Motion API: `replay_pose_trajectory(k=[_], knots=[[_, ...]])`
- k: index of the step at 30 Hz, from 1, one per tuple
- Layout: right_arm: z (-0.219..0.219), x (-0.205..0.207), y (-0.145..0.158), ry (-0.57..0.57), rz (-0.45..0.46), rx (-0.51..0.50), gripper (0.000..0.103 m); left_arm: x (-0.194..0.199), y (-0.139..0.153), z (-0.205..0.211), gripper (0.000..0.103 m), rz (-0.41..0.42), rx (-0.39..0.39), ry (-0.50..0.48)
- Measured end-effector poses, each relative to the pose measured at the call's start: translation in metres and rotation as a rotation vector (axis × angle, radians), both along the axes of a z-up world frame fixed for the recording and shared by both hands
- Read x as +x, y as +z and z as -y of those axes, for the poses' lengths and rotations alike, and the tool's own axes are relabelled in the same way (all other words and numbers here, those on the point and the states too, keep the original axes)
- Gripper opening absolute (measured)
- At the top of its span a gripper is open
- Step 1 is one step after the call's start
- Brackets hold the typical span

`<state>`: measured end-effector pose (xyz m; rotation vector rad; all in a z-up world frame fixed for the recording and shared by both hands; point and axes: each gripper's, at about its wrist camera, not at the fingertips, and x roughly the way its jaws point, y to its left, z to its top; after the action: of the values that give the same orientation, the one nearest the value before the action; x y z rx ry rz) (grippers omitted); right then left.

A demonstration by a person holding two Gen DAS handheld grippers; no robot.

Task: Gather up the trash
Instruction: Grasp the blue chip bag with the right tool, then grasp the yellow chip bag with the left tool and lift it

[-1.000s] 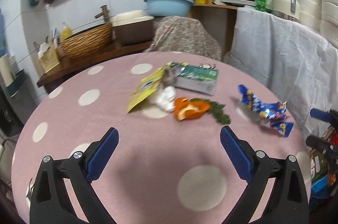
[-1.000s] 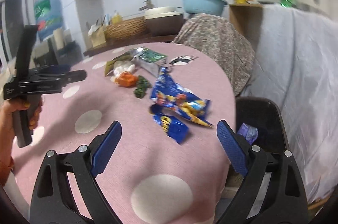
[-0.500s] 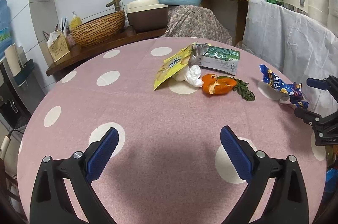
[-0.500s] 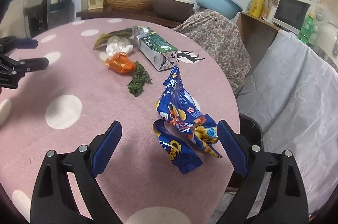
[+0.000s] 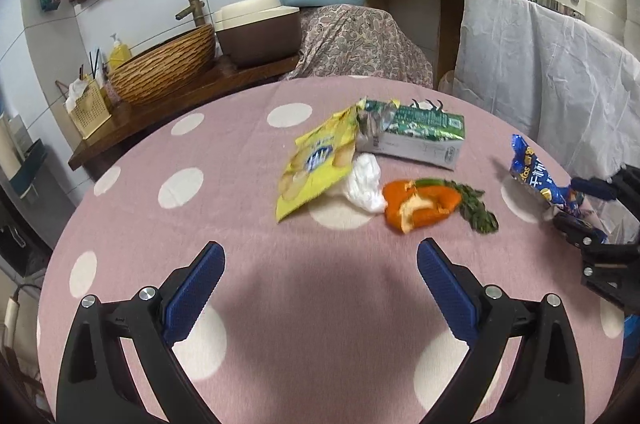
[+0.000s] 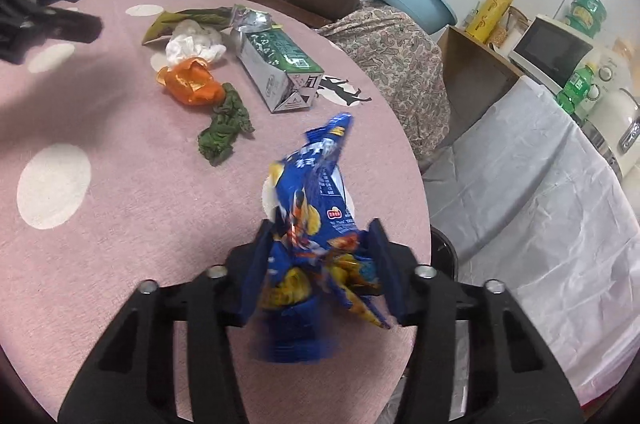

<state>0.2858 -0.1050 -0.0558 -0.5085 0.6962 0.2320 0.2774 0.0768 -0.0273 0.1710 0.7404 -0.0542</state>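
A crumpled blue snack bag [image 6: 316, 200] stands between the pads of my right gripper [image 6: 322, 228] at the table's right edge; the jaws are closing and both pads press its lower part. The left wrist view shows the same bag [image 5: 536, 176] in that gripper [image 5: 576, 208]. My left gripper [image 5: 320, 276] hangs open above bare pink cloth, short of the pile: a yellow wrapper [image 5: 316, 164], a green and white carton [image 5: 412, 136], a white tissue [image 5: 366, 180], orange peel [image 5: 420, 204] and a wilted green leaf [image 5: 478, 212].
The round table [image 5: 240, 224] wears a pink cloth with white dots. A black bin [image 6: 444, 248] sits on the floor just past its right edge. A white-draped counter [image 6: 540, 184] stands to the right, a paisley-covered chair [image 5: 356, 40] behind the table.
My right gripper has rolled, moved in on the blue snack bag and narrowed from wide open until its pads meet the bag. The left gripper has drifted slightly and stays open.
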Motion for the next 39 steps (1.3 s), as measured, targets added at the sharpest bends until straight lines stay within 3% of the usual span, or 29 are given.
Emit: replay_pose_trajectory(k=[3,7,10,15,23,26,31,39], knots=[[0.003,0.000,0.006,-0.009,0.017,0.025,0.029,0.018,0.001,0.004,0.096,0.007,0.014,0.012],[0.008,0.000,0.013,-0.013,0.018,0.077,0.023,0.037,-0.001,0.011,0.092,-0.019,0.007,0.010],[0.011,-0.001,0.016,-0.017,0.020,0.105,0.022,0.051,-0.002,0.017,0.089,-0.024,0.040,0.017],[0.010,-0.003,0.017,-0.012,0.016,0.126,0.022,0.072,-0.003,0.022,0.081,-0.051,0.024,0.039],[0.011,-0.002,0.017,-0.006,0.011,0.144,0.022,0.104,-0.015,0.046,0.061,-0.131,0.147,0.023],[0.013,-0.001,0.017,-0.001,0.009,0.147,0.021,0.110,-0.016,0.043,0.051,-0.158,0.118,0.028],[0.015,-0.002,0.017,0.004,0.008,0.157,0.020,0.110,-0.015,0.029,0.026,-0.180,0.044,0.047],[0.017,0.000,0.017,0.010,0.004,0.185,0.020,0.107,-0.006,0.010,0.009,-0.164,-0.018,0.090]])
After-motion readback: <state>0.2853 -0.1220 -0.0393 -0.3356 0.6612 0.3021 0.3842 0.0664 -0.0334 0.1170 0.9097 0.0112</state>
